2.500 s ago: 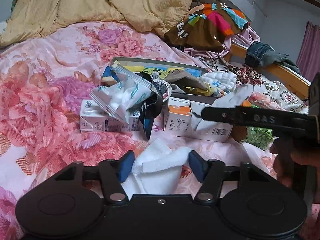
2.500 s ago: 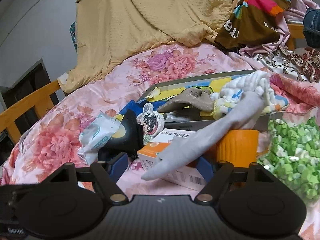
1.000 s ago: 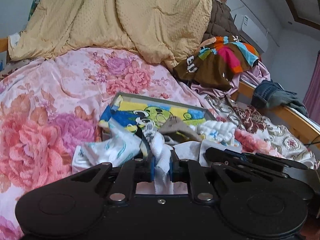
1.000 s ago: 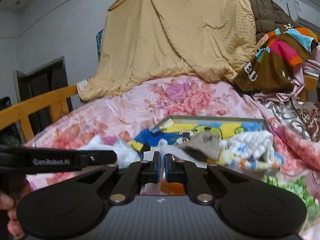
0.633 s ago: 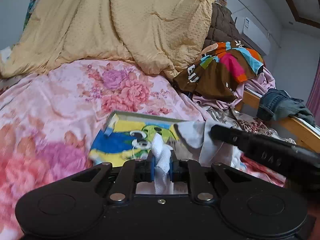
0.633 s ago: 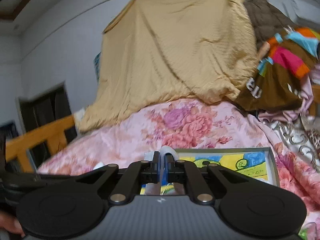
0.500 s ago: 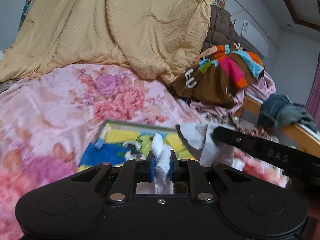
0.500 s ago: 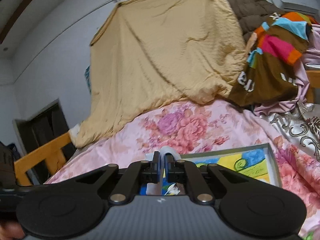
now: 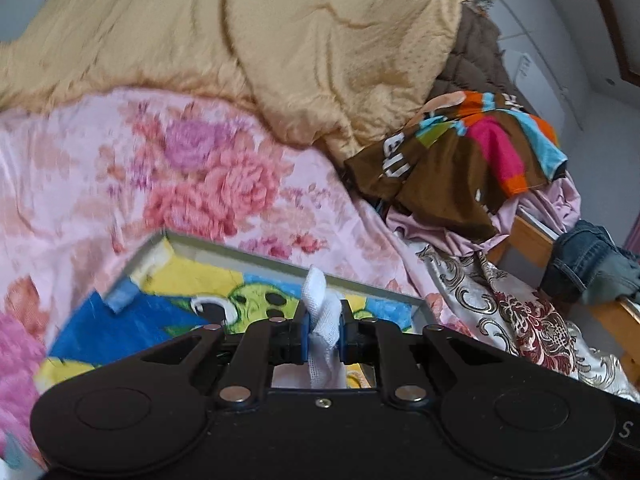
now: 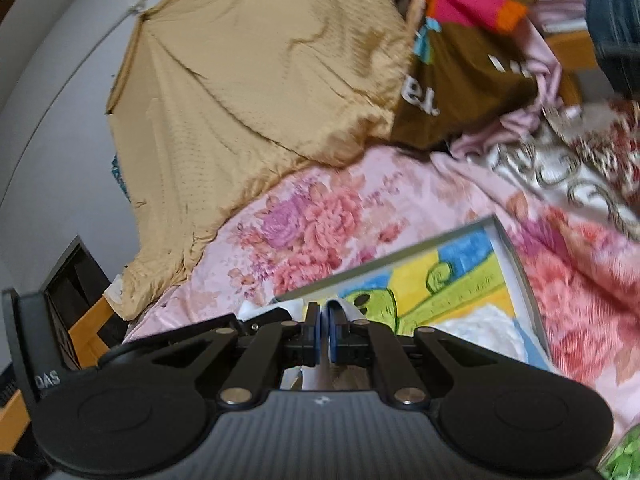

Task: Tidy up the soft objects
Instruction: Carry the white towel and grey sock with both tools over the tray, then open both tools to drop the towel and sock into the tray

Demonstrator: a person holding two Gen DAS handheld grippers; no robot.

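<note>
Having lifted both off the clutter, we are carrying a white cloth point(image 9: 320, 320) clamped in the left gripper point(image 9: 320, 334) and a grey sock point(image 10: 325, 354) pinched in the right gripper point(image 10: 324, 338) over the cartoon-lined box point(image 9: 256, 254).

I can read little here. "DAS" stands in pale letters on the black body of the left gripper point(image 10: 44, 376), at the right wrist view's left edge. The brown patchwork garment point(image 9: 452, 164) carries white lettering, too cut off and blurred to read.

Bed with pink floral cover point(image 9: 120, 184). On it lie a shallow cartoon-printed box point(image 9: 168, 276), a tan quilt point(image 9: 240, 40) heaped toward the far edge, and a brown multicoloured garment point(image 9: 460, 160) beside the quilt.
</note>
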